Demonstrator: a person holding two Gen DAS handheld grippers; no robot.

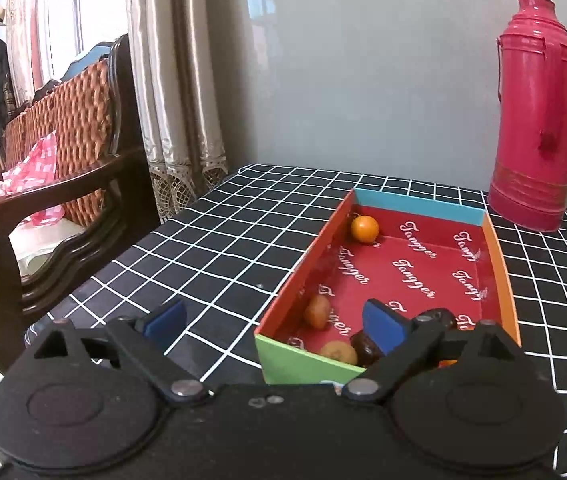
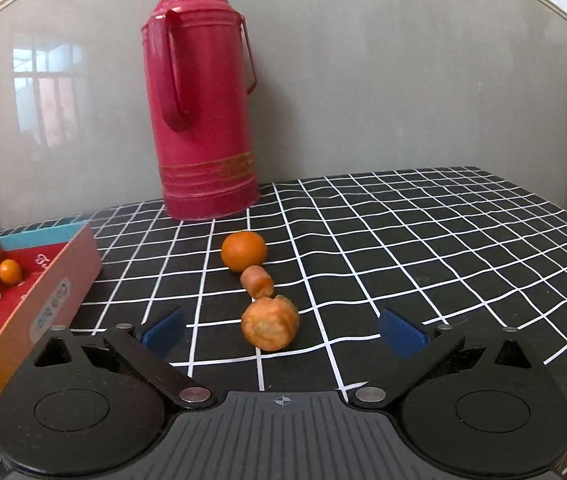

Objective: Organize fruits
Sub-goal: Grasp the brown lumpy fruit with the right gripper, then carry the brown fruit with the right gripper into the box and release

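Soft window daylight, glossy wall (image 2: 403,80) glare, fisheye-bent edges.

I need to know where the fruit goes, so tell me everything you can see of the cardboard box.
The box is a shallow open cardboard tray with no lid, resting flat on the checked tablecloth. Its walls differ in colour: blue at the far end, green at the near end, orange along the sides. The red lining carries repeated white script. Several small fruits lie inside, including an orange one by the far corner.

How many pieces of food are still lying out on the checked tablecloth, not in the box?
3, in a line in front of the pink thermos: a round orange fruit farthest back, a small carrot chunk touching it, and a bigger carrot chunk nearest the right gripper. More may lie outside the view.
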